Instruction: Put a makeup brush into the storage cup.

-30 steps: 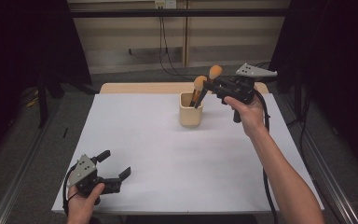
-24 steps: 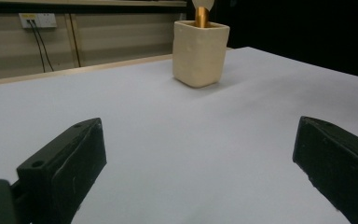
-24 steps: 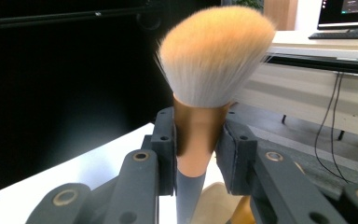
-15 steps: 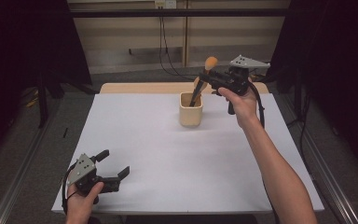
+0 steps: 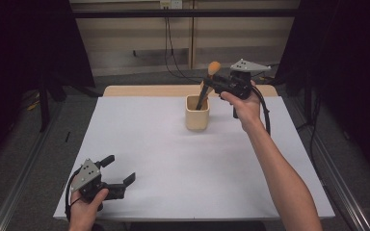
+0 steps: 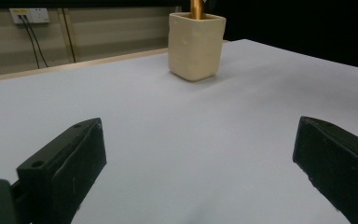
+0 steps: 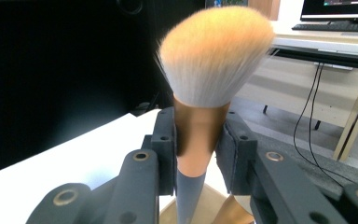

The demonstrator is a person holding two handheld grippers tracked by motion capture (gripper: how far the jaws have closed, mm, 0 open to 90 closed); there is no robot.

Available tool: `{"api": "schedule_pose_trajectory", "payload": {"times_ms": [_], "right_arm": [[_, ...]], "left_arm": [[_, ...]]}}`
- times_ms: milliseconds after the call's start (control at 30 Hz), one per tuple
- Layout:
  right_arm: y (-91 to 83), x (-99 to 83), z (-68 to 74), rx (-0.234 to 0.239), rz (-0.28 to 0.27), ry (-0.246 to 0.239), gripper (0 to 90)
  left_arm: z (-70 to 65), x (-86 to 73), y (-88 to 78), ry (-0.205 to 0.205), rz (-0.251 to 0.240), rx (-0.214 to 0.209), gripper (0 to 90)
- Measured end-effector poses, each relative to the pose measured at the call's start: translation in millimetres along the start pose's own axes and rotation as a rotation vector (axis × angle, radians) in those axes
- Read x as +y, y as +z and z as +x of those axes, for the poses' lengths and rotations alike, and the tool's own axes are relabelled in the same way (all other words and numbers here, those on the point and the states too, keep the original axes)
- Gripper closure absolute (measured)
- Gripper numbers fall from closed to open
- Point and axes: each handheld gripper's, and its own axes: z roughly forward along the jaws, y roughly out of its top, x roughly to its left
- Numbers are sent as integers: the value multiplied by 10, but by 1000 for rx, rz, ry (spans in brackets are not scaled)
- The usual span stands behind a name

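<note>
While the right gripper (image 5: 215, 84) clamps a makeup brush (image 7: 200, 135) by its copper collar, just under the bristles, the handle slants down into the cream cup (image 5: 197, 113) at the far middle of the white table (image 5: 173, 159). Gripping that high leaves the whole handle free below the jaws, so it can slide into the cup without the jaws meeting the rim. In the right gripper view the pads press on both sides of the collar and the bristle head stands upright above them, which suggests the brush is being lowered handle-first so that the soft end stays out and clean. A second copper piece shows low beside the handle there, probably another brush already in the cup; I cannot tell more. In the left gripper view a copper stem stands in the cup.

At the near left corner the left gripper (image 5: 118, 179) rests low over the table with its jaws wide apart and nothing between them, well apart from the cup, out of the way.
</note>
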Motion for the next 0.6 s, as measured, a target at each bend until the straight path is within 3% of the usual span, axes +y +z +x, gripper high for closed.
{"api": "schedule_pose_trajectory", "payload": {"times_ms": [467,600], "right_arm": [[150,-178,-26,-10,53,5,709],[176,-236,-55,-15,60,27,709]], "left_arm": [[27,-1,-7,17,12,9,25],[33,-3,-7,20,16,12,25]]}}
